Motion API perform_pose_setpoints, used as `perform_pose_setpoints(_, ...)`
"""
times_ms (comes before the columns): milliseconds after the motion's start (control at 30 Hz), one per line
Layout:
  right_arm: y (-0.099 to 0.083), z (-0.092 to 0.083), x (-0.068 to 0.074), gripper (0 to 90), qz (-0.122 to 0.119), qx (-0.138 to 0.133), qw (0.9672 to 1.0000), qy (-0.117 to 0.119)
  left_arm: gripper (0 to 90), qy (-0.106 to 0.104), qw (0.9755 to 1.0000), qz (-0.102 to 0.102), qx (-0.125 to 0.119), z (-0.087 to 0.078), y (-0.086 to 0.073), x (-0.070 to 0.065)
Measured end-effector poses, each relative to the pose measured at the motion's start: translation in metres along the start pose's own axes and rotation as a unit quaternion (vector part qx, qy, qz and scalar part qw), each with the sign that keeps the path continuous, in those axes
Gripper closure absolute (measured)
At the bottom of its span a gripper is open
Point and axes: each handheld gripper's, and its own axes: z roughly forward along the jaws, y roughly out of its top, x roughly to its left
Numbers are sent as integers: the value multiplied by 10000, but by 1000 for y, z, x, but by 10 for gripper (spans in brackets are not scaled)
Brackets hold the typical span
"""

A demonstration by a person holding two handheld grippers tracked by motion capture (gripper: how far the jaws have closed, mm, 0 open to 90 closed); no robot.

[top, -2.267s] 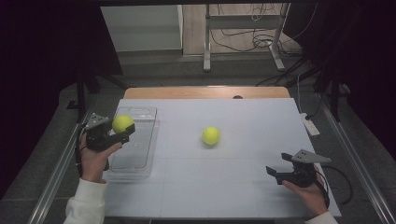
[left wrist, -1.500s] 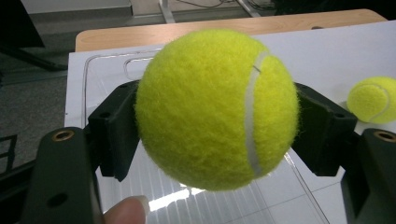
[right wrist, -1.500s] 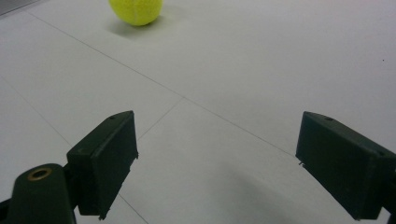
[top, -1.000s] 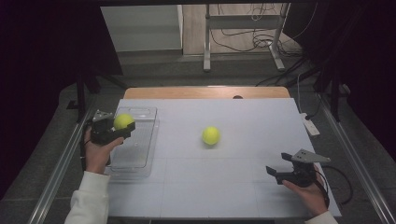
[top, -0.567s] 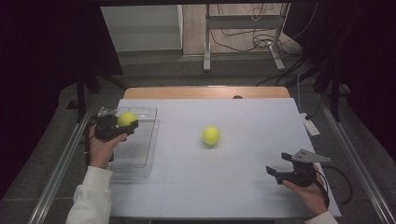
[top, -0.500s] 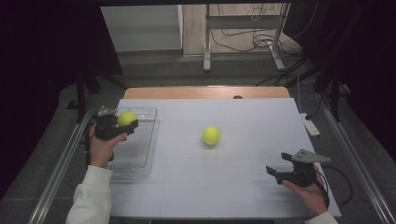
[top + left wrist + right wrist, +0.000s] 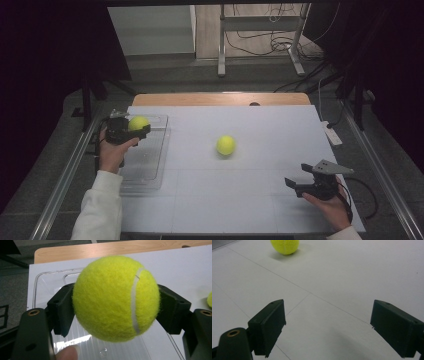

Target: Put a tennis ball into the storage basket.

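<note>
From the high view, the work looks about half done by my reading: the left claw (image 7: pixel 131 132) pinches a yellow tennis ball (image 7: pixel 138 123) above the far end of the clear plastic tray (image 7: pixel 150 165) at the left side of the white desk (image 7: pixel 260 200), not yet let go, while a second tennis ball (image 7: pixel 226 145) lies loose near the middle of the desk, well apart from the tray and from the right claw (image 7: pixel 299 184), which rests low at the near right with its jaws spread and nothing in them. What is left, I judge, is dropping the held ball into the tray and then fetching the other one. In the left gripper view, the held ball (image 7: pixel 116 298) sits squarely between the two black pads, fuzzy, bright yellow-green, with a pale curved seam down its right side; the tray (image 7: pixel 47 282) lies below it, ribbed and transparent. In the right gripper view, the jaws stand wide apart over bare desk, and the loose ball (image 7: pixel 285 246) lies far ahead at the top edge.
</note>
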Motion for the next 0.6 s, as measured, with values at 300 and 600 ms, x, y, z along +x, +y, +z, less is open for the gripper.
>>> perform_pose_setpoints(300,0,0,0,129,-5,4,10000,-1,262,65,9998,37,181,11,4,2)
perform_pose_setpoints(600,0,1,0,129,-1,19,10000,5,262,90,9994,1,333,22,3,5)
